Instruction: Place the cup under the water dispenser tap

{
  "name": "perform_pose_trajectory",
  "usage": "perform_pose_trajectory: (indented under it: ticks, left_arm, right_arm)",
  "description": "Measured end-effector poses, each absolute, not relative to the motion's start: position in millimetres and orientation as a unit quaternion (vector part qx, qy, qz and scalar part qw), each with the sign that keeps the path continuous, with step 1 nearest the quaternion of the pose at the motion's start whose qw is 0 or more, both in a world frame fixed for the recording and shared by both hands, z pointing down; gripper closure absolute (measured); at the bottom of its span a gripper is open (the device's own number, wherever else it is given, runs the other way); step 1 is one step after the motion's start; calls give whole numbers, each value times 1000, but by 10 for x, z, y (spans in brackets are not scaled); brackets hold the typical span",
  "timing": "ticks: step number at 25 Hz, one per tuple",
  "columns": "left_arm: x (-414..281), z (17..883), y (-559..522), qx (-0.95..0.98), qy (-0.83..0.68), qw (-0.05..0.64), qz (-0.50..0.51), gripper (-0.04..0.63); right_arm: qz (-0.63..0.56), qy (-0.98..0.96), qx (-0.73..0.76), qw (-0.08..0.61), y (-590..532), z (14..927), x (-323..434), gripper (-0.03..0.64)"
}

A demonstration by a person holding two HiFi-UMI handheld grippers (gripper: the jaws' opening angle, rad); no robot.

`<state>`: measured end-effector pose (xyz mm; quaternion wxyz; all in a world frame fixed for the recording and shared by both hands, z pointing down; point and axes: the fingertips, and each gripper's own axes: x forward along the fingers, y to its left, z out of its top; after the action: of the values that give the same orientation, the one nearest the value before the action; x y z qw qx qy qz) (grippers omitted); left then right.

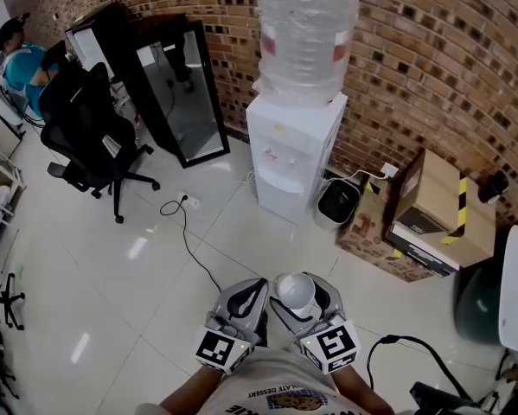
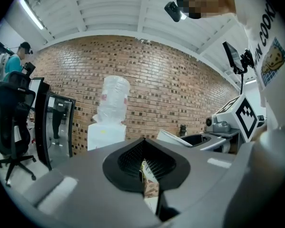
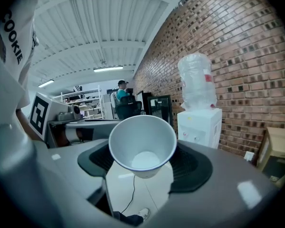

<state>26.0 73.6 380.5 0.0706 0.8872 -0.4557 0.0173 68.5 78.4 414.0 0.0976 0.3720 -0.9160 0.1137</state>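
A white paper cup point(image 1: 296, 290) sits between the jaws of my right gripper point(image 1: 300, 301), which is shut on it. In the right gripper view the cup point(image 3: 142, 144) is tilted, its empty mouth facing the camera. My left gripper point(image 1: 257, 287) is just to its left, shut with nothing in it; its black pads point(image 2: 132, 160) nearly meet. The white water dispenser point(image 1: 291, 154), with a clear bottle point(image 1: 306, 33) on top, stands ahead against the brick wall, well apart from both grippers. Its two taps point(image 1: 280, 156) sit above a recess. The dispenser point(image 3: 199, 125) also shows in the right gripper view.
A black glass-door cabinet point(image 1: 176, 89) leans left of the dispenser, with a black office chair point(image 1: 90, 137) beyond. A small black bin point(image 1: 338, 201) and cardboard boxes point(image 1: 431, 210) stand to its right. A cable with a socket point(image 1: 188, 202) lies on the white tile floor.
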Motion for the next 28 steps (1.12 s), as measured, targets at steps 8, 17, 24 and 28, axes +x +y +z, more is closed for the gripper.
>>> perform_pose_trajectory:
  ticks: [8,17,24,28]
  left_arm:
    - [-43,3743,17,891,-445,87,17,604]
    - [-327,3719,-744,900,-424,100,8,604]
    - [-552,3788,-1193,906,-410,109,8,604]
    - [-652,3817,-1364,909,-402,111,6,604]
  right_arm:
    - [120,-912,376,109,92,4071,384,267]
    - [121,-905,391,119,-652,4020,75,267]
    - [122,-898,403,129,-1087,4053,-159,267]
    - [122,-891,417,134,-1273,4044,-227,267]
